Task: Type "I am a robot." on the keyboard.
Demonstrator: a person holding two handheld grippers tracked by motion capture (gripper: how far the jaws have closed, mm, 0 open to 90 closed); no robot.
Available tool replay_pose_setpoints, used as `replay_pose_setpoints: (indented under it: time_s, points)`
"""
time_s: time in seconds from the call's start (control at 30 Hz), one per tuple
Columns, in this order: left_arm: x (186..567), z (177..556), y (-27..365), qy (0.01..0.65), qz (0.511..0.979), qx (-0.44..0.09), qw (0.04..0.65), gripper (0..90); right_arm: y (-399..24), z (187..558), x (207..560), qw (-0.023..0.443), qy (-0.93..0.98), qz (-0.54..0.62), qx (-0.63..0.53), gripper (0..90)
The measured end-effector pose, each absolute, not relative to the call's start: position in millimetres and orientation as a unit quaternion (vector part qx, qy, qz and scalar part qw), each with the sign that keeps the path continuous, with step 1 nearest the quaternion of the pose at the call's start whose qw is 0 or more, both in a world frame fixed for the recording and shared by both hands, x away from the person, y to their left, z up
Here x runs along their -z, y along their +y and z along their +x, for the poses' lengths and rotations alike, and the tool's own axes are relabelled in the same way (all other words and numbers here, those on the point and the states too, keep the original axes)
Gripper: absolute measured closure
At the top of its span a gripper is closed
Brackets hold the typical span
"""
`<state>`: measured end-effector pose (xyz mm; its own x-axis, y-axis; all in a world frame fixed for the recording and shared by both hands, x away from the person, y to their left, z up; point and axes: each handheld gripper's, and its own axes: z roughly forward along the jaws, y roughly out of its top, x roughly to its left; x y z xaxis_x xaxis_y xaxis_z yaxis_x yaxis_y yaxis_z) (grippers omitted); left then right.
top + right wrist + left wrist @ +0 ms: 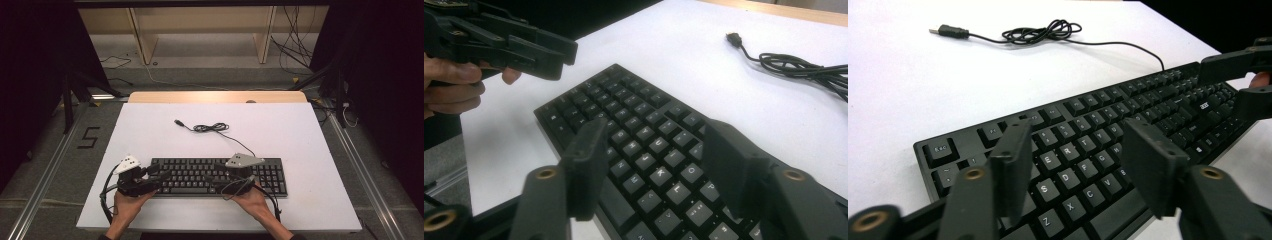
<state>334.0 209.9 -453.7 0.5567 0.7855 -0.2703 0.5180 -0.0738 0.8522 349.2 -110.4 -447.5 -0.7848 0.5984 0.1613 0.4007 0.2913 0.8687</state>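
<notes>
**Two claws over the keyboard**

The black keyboard (220, 176) lay flat near the front edge of the white bench (150, 130). The left claw (159, 176) hung over its left end with the jaws apart and nothing between them. The right claw (216, 177) hung over the middle keys, jaws apart too, holding nothing. The keyboard looked stiff, long and fairly light, and its keys could pop if pinched. The thin front and side edges looked like the best places to hold. Its cable (212, 128) lay loose and tangled toward the back edge and could drag. There was lots of open bench all around.
</notes>
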Motion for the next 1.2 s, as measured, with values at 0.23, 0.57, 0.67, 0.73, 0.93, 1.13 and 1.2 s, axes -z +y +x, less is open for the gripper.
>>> replay_pose_setpoints:
  time_s: [0.23,0.57,0.67,0.73,0.93,1.13,1.2]
  points:
    - [452,331,209,0.444,0.716,-0.134,0.522,38.1,-105,351,450,0.087,0.805,0.305,-0.502,55.4]
    - [451,329,211,0.446,0.711,-0.136,0.526,32.6,-97,353,453,0.08,0.817,0.299,-0.487,67.4]
    - [451,329,211,0.446,0.711,-0.138,0.526,31.9,-95,353,454,0.076,0.822,0.299,-0.479,71.3]
    - [451,328,211,0.447,0.711,-0.138,0.525,31.4,-93,353,455,0.074,0.824,0.295,-0.477,73.9]
    - [451,328,211,0.446,0.71,-0.14,0.526,30.3,-89,354,455,0.073,0.829,0.292,-0.47,80.3]
    - [450,327,212,0.446,0.71,-0.142,0.526,29.2,-87,355,456,0.074,0.831,0.289,-0.469,85.4]
    - [450,327,212,0.446,0.709,-0.142,0.527,29.0,-86,356,456,0.074,0.832,0.289,-0.468,87.4]
